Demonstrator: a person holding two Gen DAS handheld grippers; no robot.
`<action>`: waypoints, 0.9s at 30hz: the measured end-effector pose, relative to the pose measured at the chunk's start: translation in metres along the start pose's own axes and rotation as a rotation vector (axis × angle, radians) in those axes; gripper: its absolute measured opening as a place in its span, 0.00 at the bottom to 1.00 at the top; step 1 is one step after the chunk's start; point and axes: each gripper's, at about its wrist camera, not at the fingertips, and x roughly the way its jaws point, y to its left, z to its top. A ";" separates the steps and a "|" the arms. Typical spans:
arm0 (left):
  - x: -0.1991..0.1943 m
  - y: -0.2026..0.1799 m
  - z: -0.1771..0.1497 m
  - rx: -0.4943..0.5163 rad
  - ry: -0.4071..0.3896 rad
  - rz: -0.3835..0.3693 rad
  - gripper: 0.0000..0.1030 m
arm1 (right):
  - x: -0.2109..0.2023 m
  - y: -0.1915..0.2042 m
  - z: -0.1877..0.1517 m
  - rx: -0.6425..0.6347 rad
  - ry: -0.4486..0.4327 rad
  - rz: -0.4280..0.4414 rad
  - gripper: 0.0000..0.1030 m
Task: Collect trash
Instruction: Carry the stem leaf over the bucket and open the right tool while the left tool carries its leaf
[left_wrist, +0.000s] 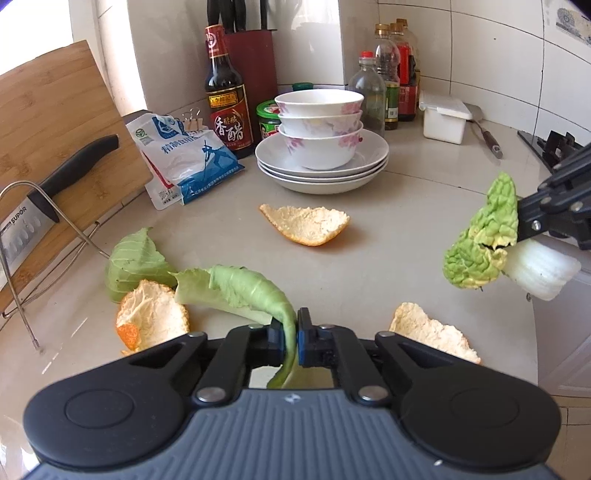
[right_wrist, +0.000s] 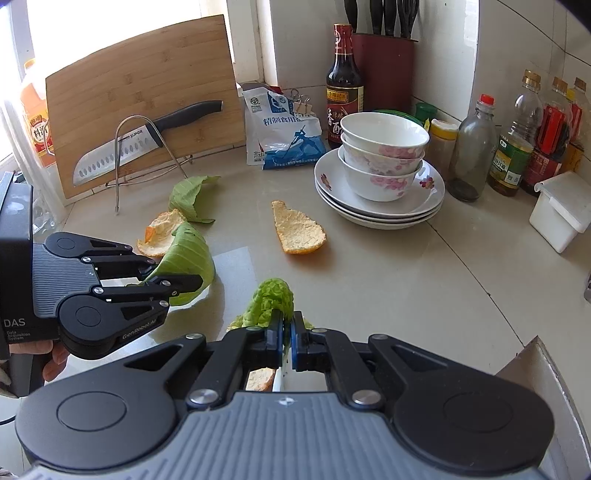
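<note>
Trash: my left gripper (left_wrist: 296, 332) pinches limp leaf (left_wrist: 243, 288) for lifting; right gripper (right_wrist: 287, 338) pinches cabbage scrap (left_wrist: 484, 240), held clear of counter (left_wrist: 369, 240).

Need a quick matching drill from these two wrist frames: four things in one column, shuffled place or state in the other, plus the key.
Things:
1. smooth green leaf
2. crinkled cabbage piece
3. stacked bowls
4. knife

Places or states:
A. sitting on the pile of plates
B. pinched in the left gripper
C. leaning on the cutting board, behind the wire stand
D. held in the right gripper, clear of the counter

Pairs: 1-B, 2-D, 3-A, 4-C
</note>
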 end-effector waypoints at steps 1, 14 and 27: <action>-0.002 0.000 0.000 0.001 -0.002 -0.001 0.03 | -0.001 0.001 0.000 0.000 -0.001 0.000 0.05; -0.045 -0.015 0.006 0.086 -0.026 -0.059 0.01 | -0.031 -0.001 -0.019 0.018 -0.021 -0.019 0.05; -0.112 -0.074 0.022 0.216 -0.095 -0.231 0.01 | -0.084 -0.015 -0.067 0.088 -0.033 -0.073 0.05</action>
